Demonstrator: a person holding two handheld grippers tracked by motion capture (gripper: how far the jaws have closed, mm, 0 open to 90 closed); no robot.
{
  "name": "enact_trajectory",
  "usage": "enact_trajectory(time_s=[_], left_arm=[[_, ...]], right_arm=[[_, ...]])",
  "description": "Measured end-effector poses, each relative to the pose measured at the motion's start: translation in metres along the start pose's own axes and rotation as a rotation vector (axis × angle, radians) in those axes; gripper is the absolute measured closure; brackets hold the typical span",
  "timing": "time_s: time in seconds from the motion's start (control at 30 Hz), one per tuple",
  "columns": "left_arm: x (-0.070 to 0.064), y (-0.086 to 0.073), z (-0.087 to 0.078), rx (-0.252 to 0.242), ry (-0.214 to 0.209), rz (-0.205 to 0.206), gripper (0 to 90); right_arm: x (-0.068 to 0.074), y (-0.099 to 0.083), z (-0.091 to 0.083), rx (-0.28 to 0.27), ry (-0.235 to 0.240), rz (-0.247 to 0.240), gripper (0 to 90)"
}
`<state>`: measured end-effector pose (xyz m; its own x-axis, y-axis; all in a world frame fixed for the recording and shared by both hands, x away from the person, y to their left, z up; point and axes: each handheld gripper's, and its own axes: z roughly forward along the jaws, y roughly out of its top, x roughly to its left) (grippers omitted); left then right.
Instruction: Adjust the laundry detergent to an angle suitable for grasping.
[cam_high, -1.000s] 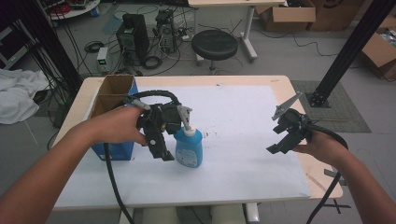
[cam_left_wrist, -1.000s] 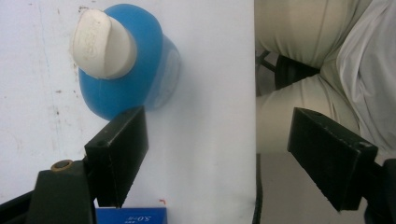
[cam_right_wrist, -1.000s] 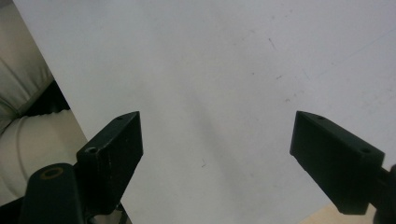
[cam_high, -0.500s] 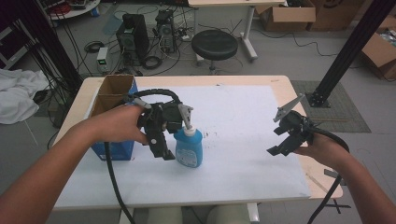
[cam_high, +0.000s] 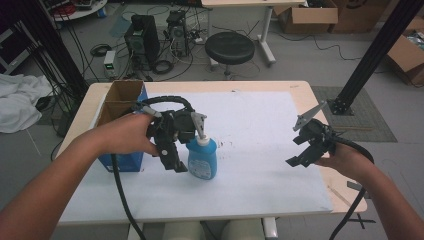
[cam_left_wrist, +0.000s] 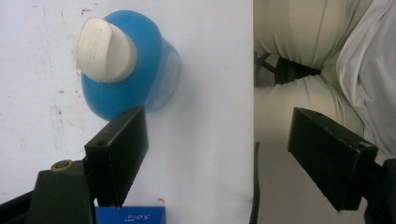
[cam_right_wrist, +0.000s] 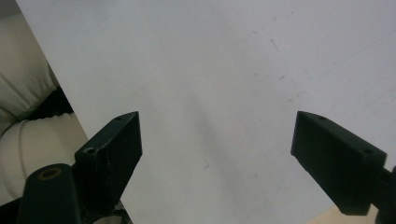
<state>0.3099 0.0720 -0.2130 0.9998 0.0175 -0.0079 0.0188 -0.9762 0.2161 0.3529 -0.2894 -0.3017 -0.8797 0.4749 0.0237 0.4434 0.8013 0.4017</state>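
Left gripper (cam_high: 172, 150) gaping beside bottle (cam_high: 202, 157); right gripper (cam_high: 307, 150) gaping, idle. Centre jaws around bottle before squeezing.

Left gripper (cam_left_wrist: 217, 149) fingers (cam_left_wrist: 122, 154) spread wide; blue bottle (cam_left_wrist: 128, 65) beside one.

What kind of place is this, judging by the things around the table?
Probably a lab or workshop: computer towers and cables on the floor, cardboard boxes behind, and a black metal frame post beside the table.
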Motion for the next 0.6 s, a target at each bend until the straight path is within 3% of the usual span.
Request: enact_trajectory(time_s=[0.6], left_arm=[[-0.0027,-0.0019,-0.002,-0.003,0.005,0.0,21.1]], right_arm=[[0.0021,0.003,-0.0029,-0.001,-0.001,0.0,16.0]])
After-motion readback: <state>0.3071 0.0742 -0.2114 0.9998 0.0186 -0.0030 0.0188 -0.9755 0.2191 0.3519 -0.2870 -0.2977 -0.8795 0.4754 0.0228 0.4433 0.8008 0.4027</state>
